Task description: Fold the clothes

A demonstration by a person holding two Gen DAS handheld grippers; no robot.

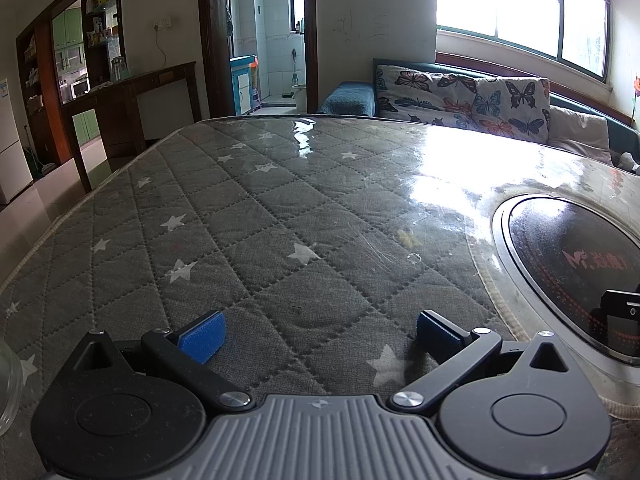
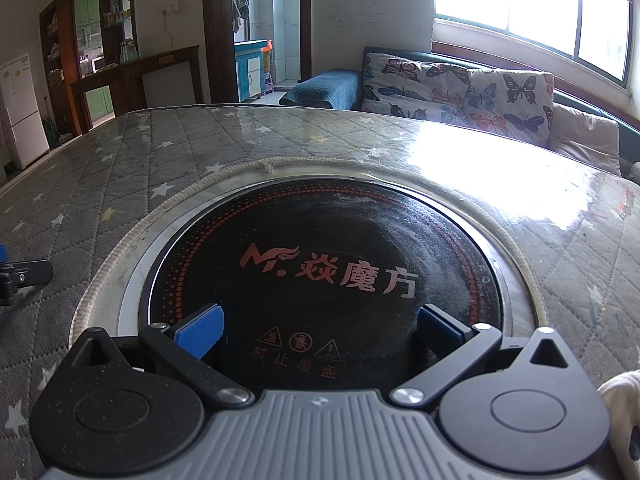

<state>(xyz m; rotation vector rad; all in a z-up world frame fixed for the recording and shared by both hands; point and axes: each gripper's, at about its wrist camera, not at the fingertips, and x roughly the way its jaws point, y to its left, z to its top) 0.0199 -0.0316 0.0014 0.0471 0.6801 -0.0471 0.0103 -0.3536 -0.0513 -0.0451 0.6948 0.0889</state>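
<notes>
Grippers both wide open, nothing held. Left gripper (image 1: 318, 334) sits over the grey star-quilted table cover (image 1: 240, 216), round cooktop (image 1: 576, 264) to its right. Right gripper (image 2: 318, 330) is directly over that cooktop (image 2: 320, 264). Clothes — only a pale fabric edge (image 2: 620, 412) at near right, just beside the right gripper; can't tell more.

1. Both views are lit by daylight from the window (image 1: 520, 4), which is blown out to white.
2. Strong glare is thrown across the far right of the glossy table cover (image 1: 448, 168).
3. The room's left side is left dim.
4. Straight lines are bent by fisheye distortion, and the corners are darkened.
5. Focus is kept sharp throughout; little blur is seen.
</notes>
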